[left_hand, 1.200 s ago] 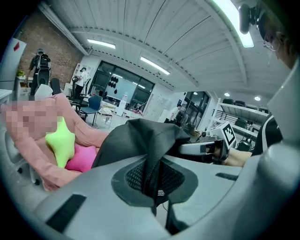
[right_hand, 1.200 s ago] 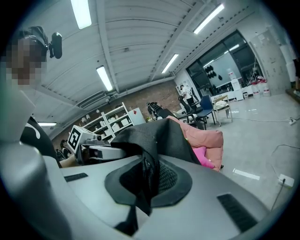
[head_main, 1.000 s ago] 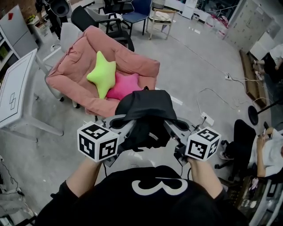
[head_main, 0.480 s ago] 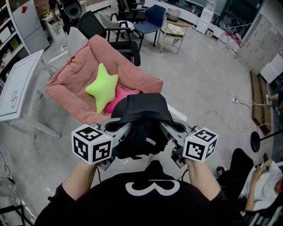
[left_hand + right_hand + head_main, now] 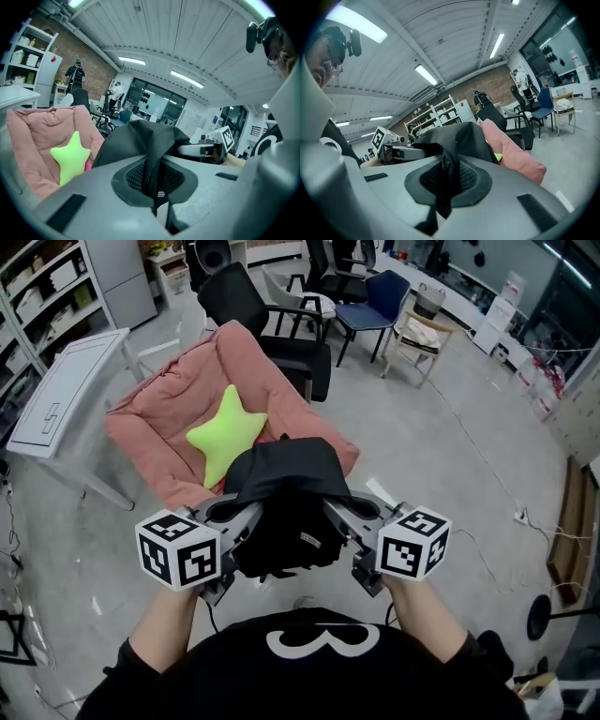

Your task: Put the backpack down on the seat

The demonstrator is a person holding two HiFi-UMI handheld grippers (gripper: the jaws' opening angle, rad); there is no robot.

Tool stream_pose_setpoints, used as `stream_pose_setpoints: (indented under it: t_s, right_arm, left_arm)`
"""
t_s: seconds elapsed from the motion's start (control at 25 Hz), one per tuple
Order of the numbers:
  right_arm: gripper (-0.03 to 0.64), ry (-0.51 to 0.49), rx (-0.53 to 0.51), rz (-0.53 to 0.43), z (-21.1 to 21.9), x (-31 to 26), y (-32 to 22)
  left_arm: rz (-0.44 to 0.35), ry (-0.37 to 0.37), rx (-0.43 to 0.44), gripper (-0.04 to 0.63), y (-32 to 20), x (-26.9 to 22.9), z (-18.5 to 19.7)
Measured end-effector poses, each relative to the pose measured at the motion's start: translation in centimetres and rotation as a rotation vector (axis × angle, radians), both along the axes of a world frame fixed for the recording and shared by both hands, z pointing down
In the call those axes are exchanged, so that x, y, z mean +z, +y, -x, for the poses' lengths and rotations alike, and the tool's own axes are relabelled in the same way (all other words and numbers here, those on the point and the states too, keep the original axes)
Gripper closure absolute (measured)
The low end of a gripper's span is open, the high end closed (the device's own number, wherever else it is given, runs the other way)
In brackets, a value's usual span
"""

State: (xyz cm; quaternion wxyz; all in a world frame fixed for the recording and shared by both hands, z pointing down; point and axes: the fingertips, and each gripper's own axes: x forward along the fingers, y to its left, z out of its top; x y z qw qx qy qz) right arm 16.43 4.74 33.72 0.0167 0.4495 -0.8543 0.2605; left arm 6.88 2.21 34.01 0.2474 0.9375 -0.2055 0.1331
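A black backpack (image 5: 286, 507) hangs in the air between my two grippers, just in front of the pink padded seat (image 5: 169, 418). My left gripper (image 5: 246, 519) is shut on black fabric at the backpack's left side, seen pinched in the left gripper view (image 5: 152, 176). My right gripper (image 5: 336, 514) is shut on fabric at its right side (image 5: 445, 180). A lime-green star cushion (image 5: 225, 432) lies on the seat. The backpack's lower part covers the seat's front edge.
A white desk (image 5: 61, 399) stands left of the seat. Black office chairs (image 5: 272, 329), a blue chair (image 5: 375, 296) and a wooden chair (image 5: 417, 334) stand behind it. Shelves (image 5: 47, 287) line the far left. Grey floor (image 5: 450, 465) spreads to the right.
The backpack and both grippers have come closer to the pink seat, which now lies more directly ahead. The pink star cushion is now hidden behind the backpack. Both grips are unchanged.
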Motion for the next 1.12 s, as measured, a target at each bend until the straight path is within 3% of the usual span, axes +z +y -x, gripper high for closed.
stream_pose_setpoints:
  t_s: [0.24, 0.44, 1.12]
  right_arm:
    - [0.603, 0.105, -0.062, -0.059, -2.6, 0.5, -5.3]
    - [0.603, 0.127, -0.117, -0.062, -3.5, 1.3, -10.1]
    - [0.603, 0.142, -0.268, 0.03, 0.0, 5.9, -29.6]
  left_arm:
    - [-0.031, -0.008, -0.137, 0.583, -4.1, 0.9, -2.3]
    - [-0.039, -0.027, -0.218, 0.583, -8.2, 1.6, -3.3]
    - [0.061, 0.005, -0.399, 0.583, -25.6, 6.4, 0.3]
